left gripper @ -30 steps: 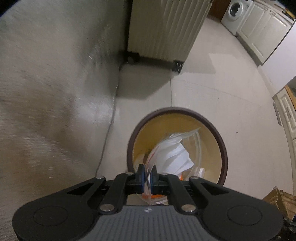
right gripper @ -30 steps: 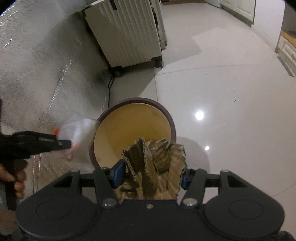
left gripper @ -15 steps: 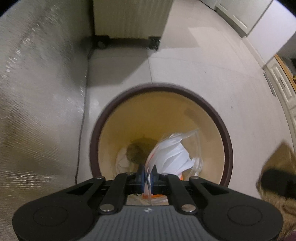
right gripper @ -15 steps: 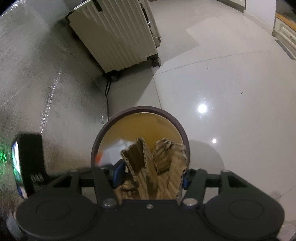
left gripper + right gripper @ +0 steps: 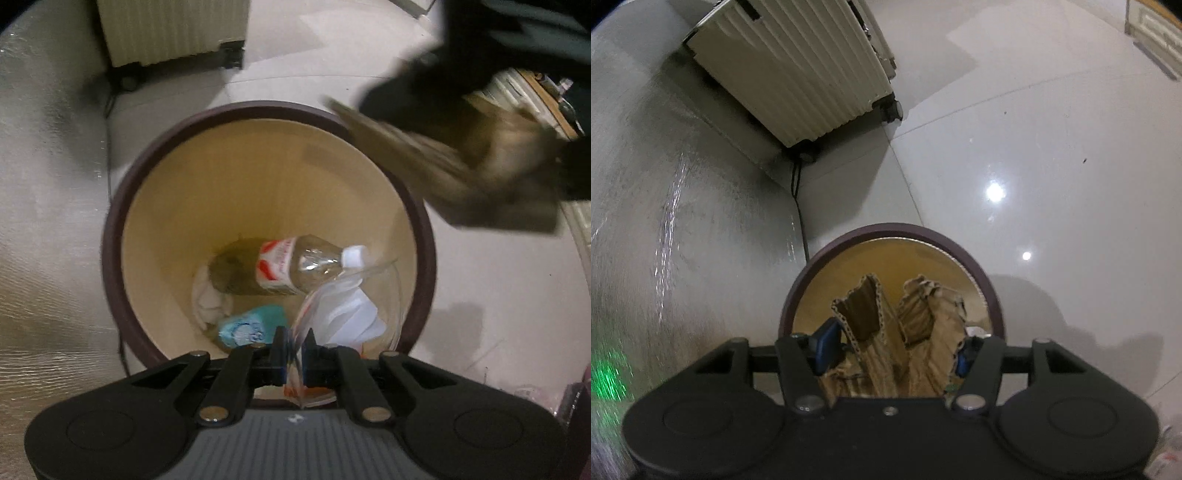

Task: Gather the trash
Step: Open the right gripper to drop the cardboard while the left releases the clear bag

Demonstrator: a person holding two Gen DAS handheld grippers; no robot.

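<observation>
Bin (image 5: 110, 236) directly below both grippers. Left gripper (image 5: 293, 341) jaws pinched narrow on clear plastic bag (image 5: 347, 314) hanging over its mouth. Right gripper (image 5: 892, 341) jaws half-wide, clamping crumpled cardboard (image 5: 894, 332) above the rim.

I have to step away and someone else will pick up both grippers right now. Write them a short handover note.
Left gripper: shut on a clear plastic bag with white paper inside, hanging over the open bin.
Right gripper: shut on a crumpled piece of corrugated cardboard, above the bin's right side.
In the bin already: a plastic bottle, a teal packet, a white cloth.
Done: both pieces carried to the bin.
Left: release the bag, then the cardboard, into the bin; check the floor for more trash.
</observation>
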